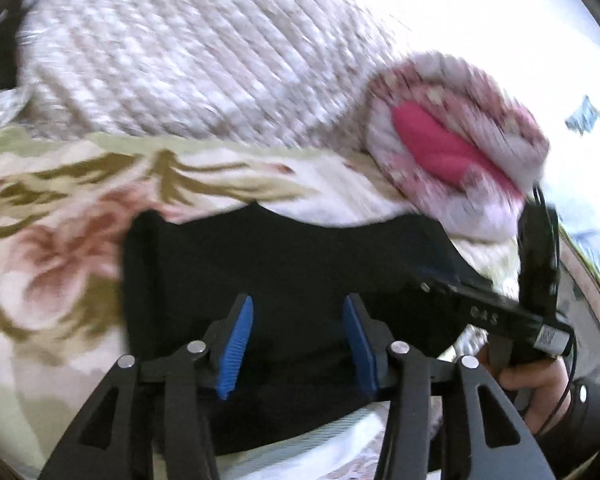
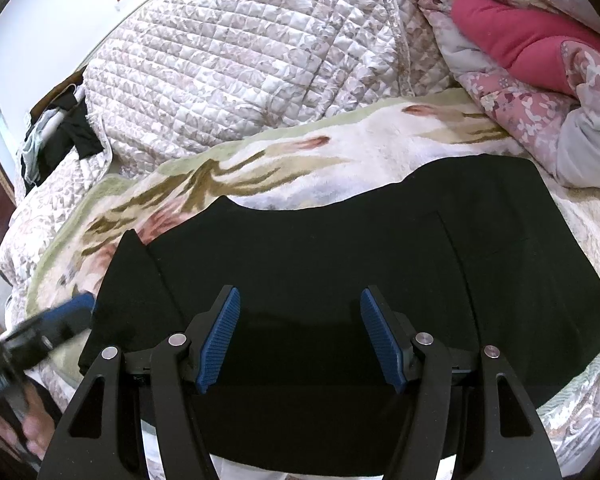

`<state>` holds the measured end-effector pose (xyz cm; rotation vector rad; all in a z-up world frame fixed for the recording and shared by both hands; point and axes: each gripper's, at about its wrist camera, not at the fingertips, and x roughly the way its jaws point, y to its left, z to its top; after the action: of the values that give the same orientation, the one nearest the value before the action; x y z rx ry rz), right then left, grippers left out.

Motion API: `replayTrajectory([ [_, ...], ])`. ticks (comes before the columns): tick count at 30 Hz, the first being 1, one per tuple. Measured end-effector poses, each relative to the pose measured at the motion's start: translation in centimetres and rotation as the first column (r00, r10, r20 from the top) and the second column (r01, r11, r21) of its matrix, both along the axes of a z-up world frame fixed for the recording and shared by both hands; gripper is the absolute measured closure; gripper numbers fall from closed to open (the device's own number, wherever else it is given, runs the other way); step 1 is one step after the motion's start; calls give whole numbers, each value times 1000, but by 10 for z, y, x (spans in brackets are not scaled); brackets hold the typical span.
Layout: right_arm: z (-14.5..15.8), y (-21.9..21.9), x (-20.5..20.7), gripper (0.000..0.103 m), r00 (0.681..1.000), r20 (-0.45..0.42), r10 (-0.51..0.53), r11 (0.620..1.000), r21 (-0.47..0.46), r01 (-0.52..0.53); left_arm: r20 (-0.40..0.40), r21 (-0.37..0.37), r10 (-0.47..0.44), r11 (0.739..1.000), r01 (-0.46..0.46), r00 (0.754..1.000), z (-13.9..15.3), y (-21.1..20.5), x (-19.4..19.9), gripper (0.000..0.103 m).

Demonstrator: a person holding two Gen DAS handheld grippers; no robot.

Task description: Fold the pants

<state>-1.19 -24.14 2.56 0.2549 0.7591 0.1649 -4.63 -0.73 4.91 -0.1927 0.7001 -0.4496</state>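
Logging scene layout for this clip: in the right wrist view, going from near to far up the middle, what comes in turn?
Right hand-held gripper → black pants → floral blanket → quilted cover → white wall.

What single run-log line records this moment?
left gripper: open | right gripper: open | black fabric pants: lying folded on floral fleece blanket | grasp: none
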Motion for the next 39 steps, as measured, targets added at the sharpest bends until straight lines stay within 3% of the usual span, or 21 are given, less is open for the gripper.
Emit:
replayTrajectory([
  [3,0,1,0,40,1000,0,4,1000,4,-4,-3,-14,95,995,-95,995,-2,27,7,44],
  [5,0,2,0,40,1000,2,10,1000,5,-10,-51,-16,156,987,-157,986,-12,41,20,44],
  [8,1,5,-1,40,1000,8,17,1000,3,-17,-140,-42,174,983,-181,975,-30,50,42,44],
  [12,1,5,-2,40,1000,7,16,1000,4,-16,-212,-86,102,989,-123,972,-47,38,60,44],
  [15,0,5,-1,40,1000,-3,13,1000,11,-13,-221,-154,14,987,-49,975,-42,18,72,44],
  [17,1,5,-1,40,1000,-3,15,1000,13,-15,-197,-211,-33,978,-10,980,-27,7,76,44],
  [20,1,7,0,40,999,4,38,999,29,-38,-94,-253,-66,967,40,993,2,1,73,44],
  [24,-3,17,2,40,993,-6,117,989,87,-116,-60,-176,-1,984,-10,998,11,16,65,44],
  [31,-23,37,21,40,975,-85,207,962,197,-187,-158,-17,160,986,-165,974,-26,53,46,44],
  [36,-29,53,35,40,955,-93,280,931,270,-247,-191,13,178,984,-179,965,-43,57,36,44],
  [39,-31,61,43,40,948,-103,302,927,264,-267,-192,22,170,985,-169,967,-46,55,33,44],
])
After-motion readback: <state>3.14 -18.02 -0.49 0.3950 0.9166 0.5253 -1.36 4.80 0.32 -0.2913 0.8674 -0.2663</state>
